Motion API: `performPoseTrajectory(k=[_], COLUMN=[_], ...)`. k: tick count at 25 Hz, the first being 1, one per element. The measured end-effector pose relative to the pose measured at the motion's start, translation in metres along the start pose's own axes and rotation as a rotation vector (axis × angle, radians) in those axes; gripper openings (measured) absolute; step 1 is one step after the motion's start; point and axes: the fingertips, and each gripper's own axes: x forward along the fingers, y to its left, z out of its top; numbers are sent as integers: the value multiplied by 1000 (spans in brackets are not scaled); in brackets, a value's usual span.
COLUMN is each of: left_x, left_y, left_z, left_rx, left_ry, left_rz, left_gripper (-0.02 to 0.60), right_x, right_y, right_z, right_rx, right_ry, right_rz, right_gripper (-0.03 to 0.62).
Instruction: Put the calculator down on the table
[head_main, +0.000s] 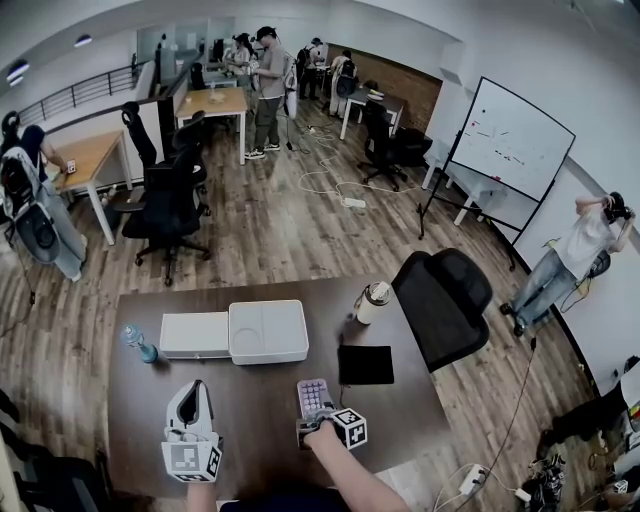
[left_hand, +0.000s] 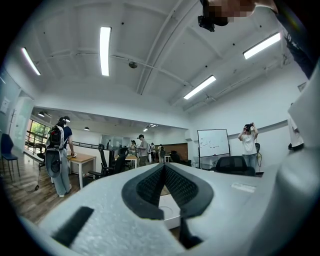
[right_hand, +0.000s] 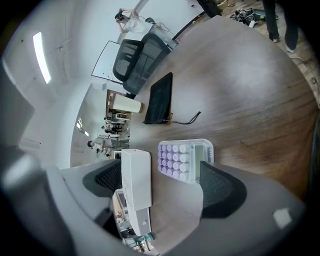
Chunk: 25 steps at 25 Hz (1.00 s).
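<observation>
Right gripper (right_hand: 160, 186): jaws spread wide, pinching nothing. The lilac-keyed white plastic calculator (right_hand: 185, 160) lies flat on the brown wooden table (right_hand: 240, 100), just past their tips. A careless pull-away could clip and skid it. Left gripper (left_hand: 164, 174): jaws pressed together.

Purple-keyed calculator (right_hand: 184, 160) flat on wooden table (right_hand: 250, 90), jaws wide apart

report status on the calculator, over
right gripper open, empty. left gripper shut, empty. calculator flat on table, ahead of the right jaws, free of the pads. nothing crowding it.
</observation>
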Motion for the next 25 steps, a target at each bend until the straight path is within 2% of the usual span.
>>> performPoseTrajectory(k=[4, 12, 14, 17, 22, 25], left_x=[0, 1, 1, 0, 0, -1], left_y=[-1, -8, -7, -5, -4, -3], left_z=[1, 0, 1, -1, 1, 0], left_rx=[4, 19, 20, 14, 19, 12], left_ry=[-4, 6, 6, 4, 2, 1], left_rz=[-5, -12, -9, -4, -3, 0], left_gripper=[-2, -2, -2, -2, -2, -2], right_x=[-2, -46, -58, -65, -69, -77], right_y=[41, 178, 200, 208, 211, 224], right_z=[-4, -14, -15, -17, -17, -16], right_rx=[1, -97, -136, -142, -210, -334], right_ry=[18, 41, 39, 45, 42, 17], right_rz=[139, 545, 631, 691, 721, 757], right_gripper=[502, 502, 502, 502, 499, 494])
